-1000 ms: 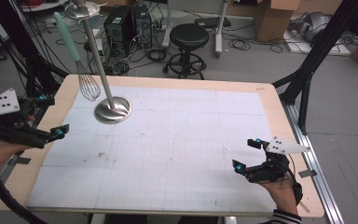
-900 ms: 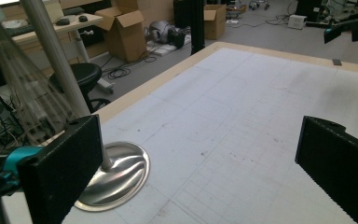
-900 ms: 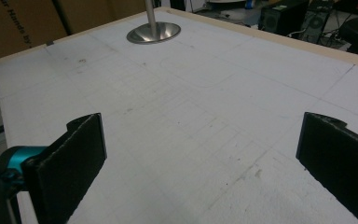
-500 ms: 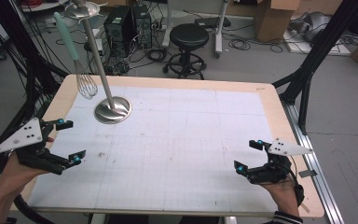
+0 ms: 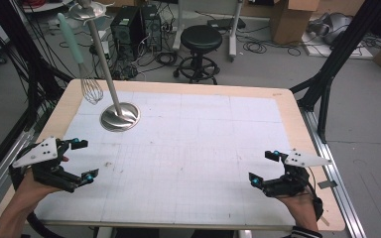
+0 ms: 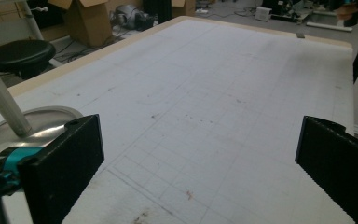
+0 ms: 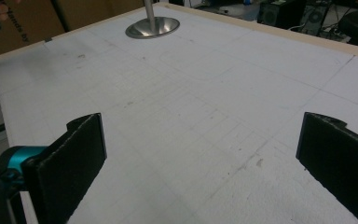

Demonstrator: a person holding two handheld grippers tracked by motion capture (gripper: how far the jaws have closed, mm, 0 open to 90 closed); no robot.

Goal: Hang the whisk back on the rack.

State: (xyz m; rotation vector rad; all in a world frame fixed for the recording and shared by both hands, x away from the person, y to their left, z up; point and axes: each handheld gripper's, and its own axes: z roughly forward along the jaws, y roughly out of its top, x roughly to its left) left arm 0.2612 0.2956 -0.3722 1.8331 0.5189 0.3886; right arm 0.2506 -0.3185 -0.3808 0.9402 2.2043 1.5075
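Your worktop [image 5: 188, 163] is a gridded white mat, bare between your claws. Ahead of your left claw [image 5: 82, 161] stands the steel stand [image 5: 120, 116], a whisk [image 5: 87, 74] hanging beside its pole. Your left claw's jaws are wide apart, holding nothing. Your right claw [image 5: 264, 167], well apart from the stand, is likewise spread and empty.
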